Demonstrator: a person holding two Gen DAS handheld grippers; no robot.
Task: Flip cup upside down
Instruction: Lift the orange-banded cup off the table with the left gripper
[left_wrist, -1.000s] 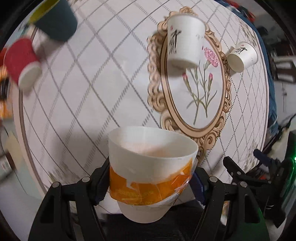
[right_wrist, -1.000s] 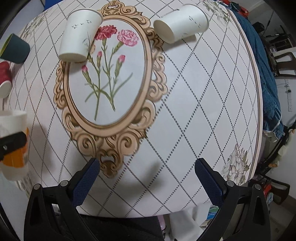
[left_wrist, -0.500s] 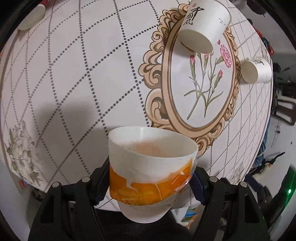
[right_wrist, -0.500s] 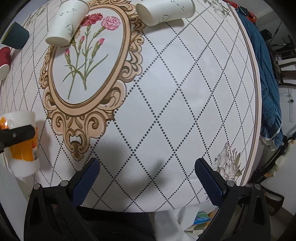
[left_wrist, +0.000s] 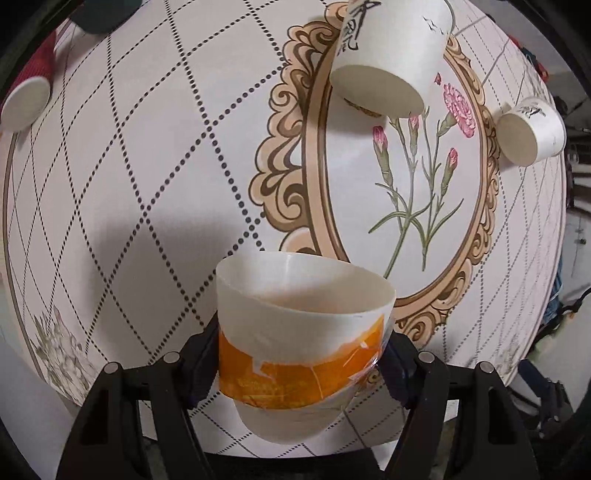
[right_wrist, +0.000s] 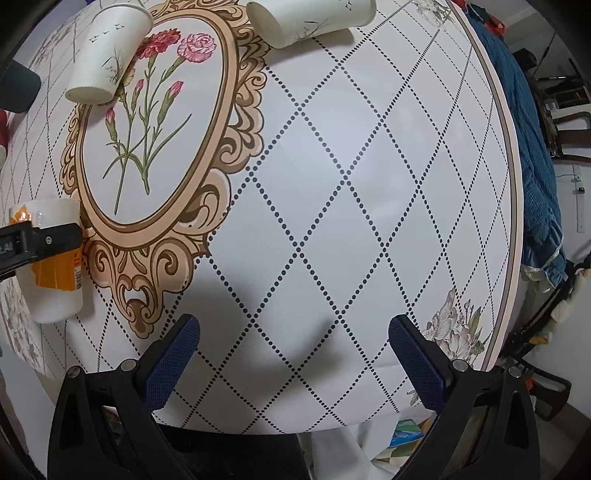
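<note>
Orange-banded cup (left_wrist: 301, 339) clamped in left claw (left_wrist: 295, 365); right claw (right_wrist: 295, 354) agape

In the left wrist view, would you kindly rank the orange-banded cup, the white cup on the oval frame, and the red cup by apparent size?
1. Orange-banded cup, though nearness to the camera inflates it.
2. White cup on the oval frame.
3. Red cup, partly cut off at the edge.

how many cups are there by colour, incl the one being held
white with orange label, held in the left gripper: 1
white paper cups: 2 – one upside down, one on its side
red: 1
dark teal: 1
total: 5 cups
</note>
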